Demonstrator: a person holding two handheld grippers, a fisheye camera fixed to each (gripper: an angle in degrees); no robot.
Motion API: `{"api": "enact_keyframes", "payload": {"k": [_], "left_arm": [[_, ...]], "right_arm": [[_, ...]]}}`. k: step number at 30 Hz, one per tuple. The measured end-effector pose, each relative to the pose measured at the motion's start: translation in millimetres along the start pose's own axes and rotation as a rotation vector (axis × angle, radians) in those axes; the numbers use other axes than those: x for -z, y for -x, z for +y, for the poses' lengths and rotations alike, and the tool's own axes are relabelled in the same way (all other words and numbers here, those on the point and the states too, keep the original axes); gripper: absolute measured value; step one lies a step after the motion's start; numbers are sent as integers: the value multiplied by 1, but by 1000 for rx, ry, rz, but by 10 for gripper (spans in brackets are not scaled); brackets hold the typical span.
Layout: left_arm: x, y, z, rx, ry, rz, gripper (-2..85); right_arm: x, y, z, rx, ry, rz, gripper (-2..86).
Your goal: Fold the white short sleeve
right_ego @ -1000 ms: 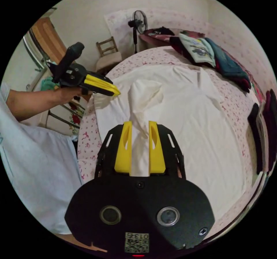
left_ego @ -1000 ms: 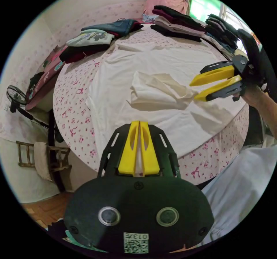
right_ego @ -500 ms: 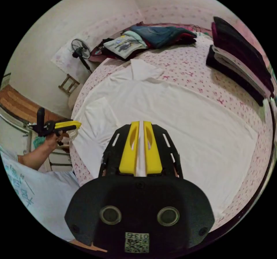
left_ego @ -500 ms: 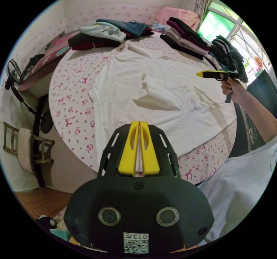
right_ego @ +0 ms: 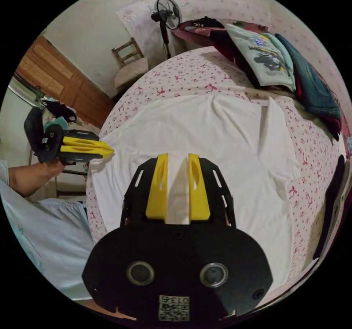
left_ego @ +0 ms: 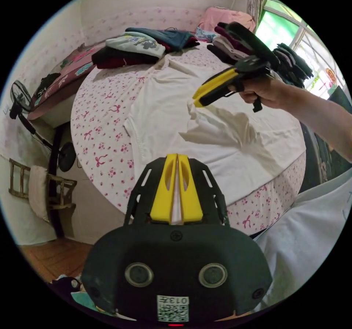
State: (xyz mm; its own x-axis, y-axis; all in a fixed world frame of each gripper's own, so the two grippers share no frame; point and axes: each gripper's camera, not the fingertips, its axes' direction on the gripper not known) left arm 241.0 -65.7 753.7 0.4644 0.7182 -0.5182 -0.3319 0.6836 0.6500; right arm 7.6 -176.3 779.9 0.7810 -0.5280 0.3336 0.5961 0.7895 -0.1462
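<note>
The white short sleeve shirt lies spread on a round bed with a pink bow-print sheet. My left gripper is shut at the bed's near edge, with a thin strip of white cloth between its jaws. In the right gripper view, the left gripper holds the shirt's corner just off the bed edge. My right gripper is over the middle of the shirt, shut on a raised fold. In its own view the right gripper has white cloth of the shirt bunched between its jaws.
Stacks of folded clothes and dark garments line the bed's far side. A standing fan, a wooden chair and a door stand beyond the bed. The person's light garment is near the bed edge.
Half a second ago the right gripper was off to the shirt's side with the fold lying flat. It is now over the middle, shut on the lifted fold. The left gripper has stayed shut.
</note>
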Motion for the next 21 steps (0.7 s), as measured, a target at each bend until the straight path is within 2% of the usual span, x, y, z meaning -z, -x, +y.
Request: {"api": "enact_keyframes", "payload": {"k": [5, 10, 15, 21], "left_arm": [[-21, -4, 2, -28, 59, 1, -3], [-22, 3, 6, -8, 52, 24, -3], [-23, 3, 13, 12, 22, 21, -3], [-23, 3, 22, 21, -8, 21, -3]], "right_arm": [[-9, 12, -12, 38, 61, 23, 29], [31, 29, 5, 48, -88, 77, 15], [84, 73, 66, 74, -251, 131, 12], [53, 156, 131, 49, -225, 211, 12]]}}
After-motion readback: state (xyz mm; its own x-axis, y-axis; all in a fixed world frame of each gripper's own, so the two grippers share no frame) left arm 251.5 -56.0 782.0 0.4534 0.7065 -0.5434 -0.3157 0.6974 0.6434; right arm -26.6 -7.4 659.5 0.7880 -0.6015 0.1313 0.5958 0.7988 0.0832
